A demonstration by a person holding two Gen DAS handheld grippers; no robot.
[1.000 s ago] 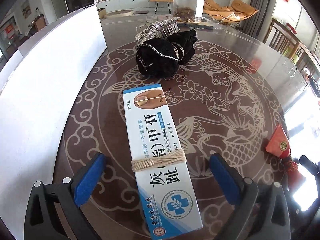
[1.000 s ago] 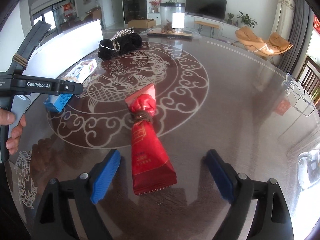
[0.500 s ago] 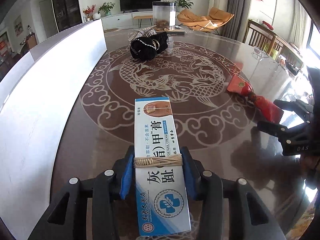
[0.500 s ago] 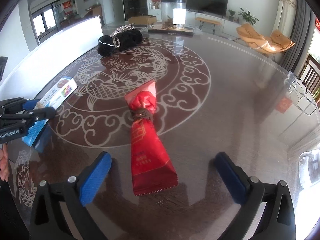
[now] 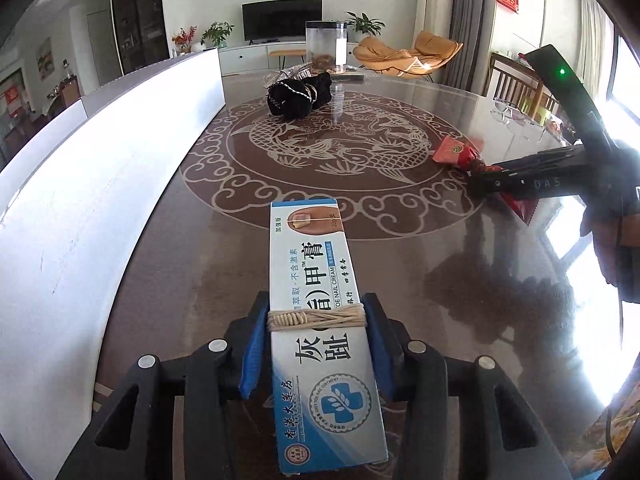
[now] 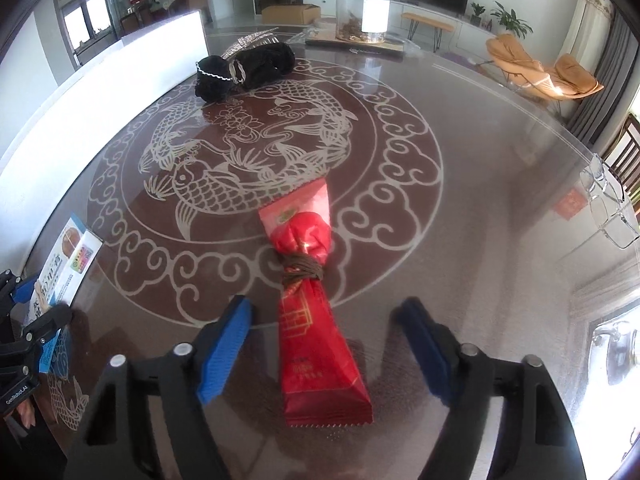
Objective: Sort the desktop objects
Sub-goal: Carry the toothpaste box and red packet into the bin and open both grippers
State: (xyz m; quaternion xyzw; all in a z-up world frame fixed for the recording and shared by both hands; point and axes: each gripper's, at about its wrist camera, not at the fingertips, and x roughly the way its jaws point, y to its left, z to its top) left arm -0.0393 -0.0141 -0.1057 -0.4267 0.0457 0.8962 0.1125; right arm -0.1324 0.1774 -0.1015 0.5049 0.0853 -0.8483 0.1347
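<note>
The left gripper [image 5: 316,344] was clamped on a long white-and-blue nail cream box [image 5: 320,320], its blue pads pressed against the two long sides just behind a band of pale twine [image 5: 316,317] wound round the carton. The box pointed away from the camera over the glossy brown table [image 5: 400,264] — its far end bore a small picture of a toenail, its face large black Chinese characters and the words "TOE NAIL CREAM", and its near end a round blue cross emblem. In the right wrist view the same box [image 6: 68,264] showed at the left edge, tilted, with the left gripper [image 6: 28,320] on it.

The right gripper [image 6: 324,340] had just been closing, yet its blue pads stood clear of the red foil packet [image 6: 316,328] lying between them on the table, with a gap on either side. The packet was shiny red with gold print, its near end flat with a serrated seal, its middle pinched by a knot of brown cord [image 6: 298,274], and its far end bunched and spread over the white cloud border of the table's fish pattern.

Farther off, a black velvety bundle [image 6: 244,70] trimmed with a sparkling strand lay near a long white board [image 5: 100,184] standing along the table's left side — beyond it stood a clear cylindrical container [image 6: 362,8]
</note>
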